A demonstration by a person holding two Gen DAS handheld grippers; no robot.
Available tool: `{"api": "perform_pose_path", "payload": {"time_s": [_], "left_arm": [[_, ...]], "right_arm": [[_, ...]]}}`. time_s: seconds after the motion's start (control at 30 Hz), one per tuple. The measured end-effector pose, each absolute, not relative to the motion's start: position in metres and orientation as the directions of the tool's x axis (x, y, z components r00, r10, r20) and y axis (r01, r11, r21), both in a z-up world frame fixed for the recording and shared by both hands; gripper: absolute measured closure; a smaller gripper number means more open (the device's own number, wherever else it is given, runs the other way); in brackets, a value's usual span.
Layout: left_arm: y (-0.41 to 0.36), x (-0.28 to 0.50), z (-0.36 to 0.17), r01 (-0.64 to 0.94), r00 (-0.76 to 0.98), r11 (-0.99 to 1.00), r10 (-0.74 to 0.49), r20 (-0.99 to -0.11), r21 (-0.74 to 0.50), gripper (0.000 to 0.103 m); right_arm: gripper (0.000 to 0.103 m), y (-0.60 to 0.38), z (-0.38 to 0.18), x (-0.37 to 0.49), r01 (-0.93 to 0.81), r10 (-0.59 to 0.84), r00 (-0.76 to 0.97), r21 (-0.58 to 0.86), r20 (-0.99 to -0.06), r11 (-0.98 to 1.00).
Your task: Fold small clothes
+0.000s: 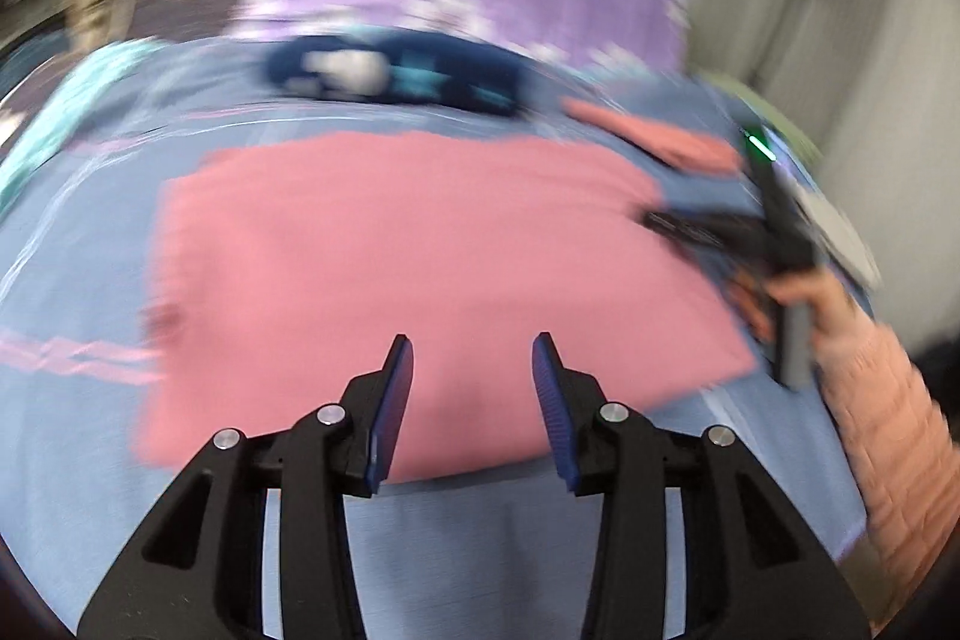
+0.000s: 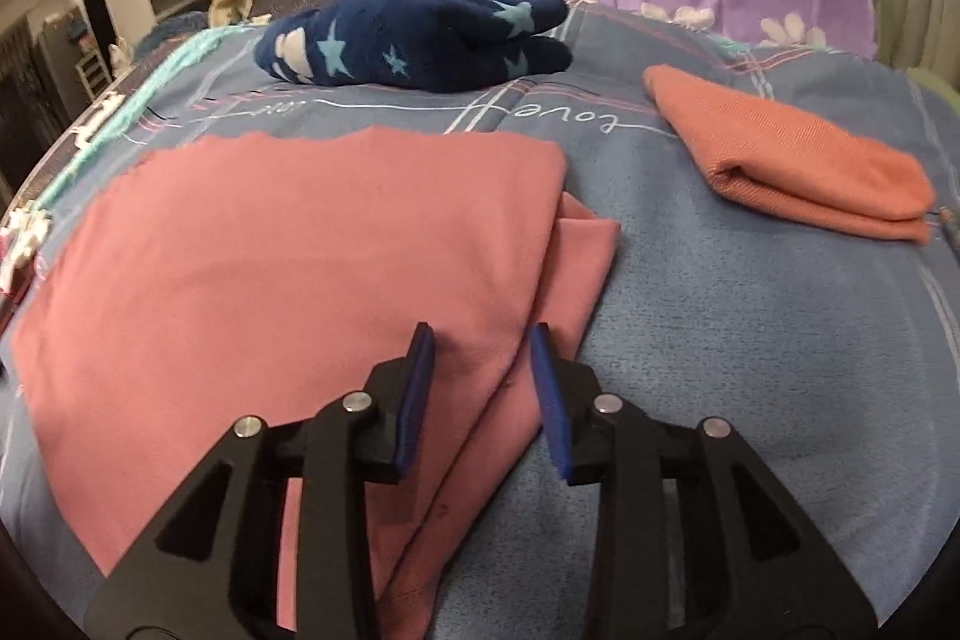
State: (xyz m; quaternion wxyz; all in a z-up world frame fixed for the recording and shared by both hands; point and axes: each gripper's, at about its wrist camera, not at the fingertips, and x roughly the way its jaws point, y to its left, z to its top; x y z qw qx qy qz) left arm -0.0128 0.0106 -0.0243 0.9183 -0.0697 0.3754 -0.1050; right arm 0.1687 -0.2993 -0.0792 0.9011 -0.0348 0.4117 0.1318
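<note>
Pink cloth [image 2: 288,244] lies folded on bed [image 2: 750,370]; left tool [image 1: 473,349] and right tool [image 2: 483,340] w/ fingers apart, holding nothing, above its near edge.

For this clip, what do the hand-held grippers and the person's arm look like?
Each hand-held gripper, left and right, has a black angular plastic frame with silver round pivot bolts and two flat blue ribbed pads. In the left wrist view, the right one shows a small green light. The person's sleeve is quilted peach-pink.
</note>
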Motion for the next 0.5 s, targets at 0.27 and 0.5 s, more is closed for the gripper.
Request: {"api": "perform_pose_path", "payload": {"time_s": [0.27, 0.5], "left_arm": [[0.149, -0.035, -0.048, -0.173, 0.707, 0.965, -0.016, -0.707, -0.196, 0.061], [0.179, -0.017, -0.074, -0.051, 0.657, 0.951, -0.197, -0.727, -0.304, 0.061]], "right_arm": [[0.056, -0.234, -0.038, 0.150, -0.281, 0.108, 0.665, -0.114, -0.739, 0.953], [0.055, -0.107, -0.017, 0.144, -0.459, 0.194, 0.620, -0.151, -0.760, 0.875]]}}
